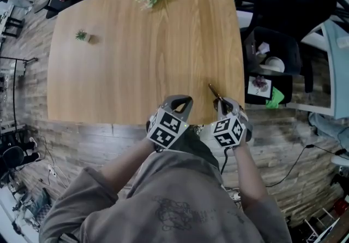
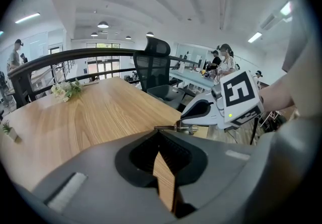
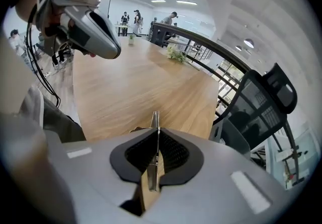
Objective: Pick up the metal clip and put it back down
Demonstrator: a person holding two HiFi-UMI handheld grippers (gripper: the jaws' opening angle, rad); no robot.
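Right gripper (image 3: 155,128) has its fingers clamped on the metal clip (image 3: 155,117), at the table's (image 1: 136,61) near right edge. The grab looks made; lift unclear, putting it down remains. Left gripper (image 2: 160,135) fingers clenched, empty.

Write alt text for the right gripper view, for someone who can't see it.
The right gripper is shut on a thin metal clip, whose tip pokes out past the jaws over a wooden table. The left gripper shows at upper left.
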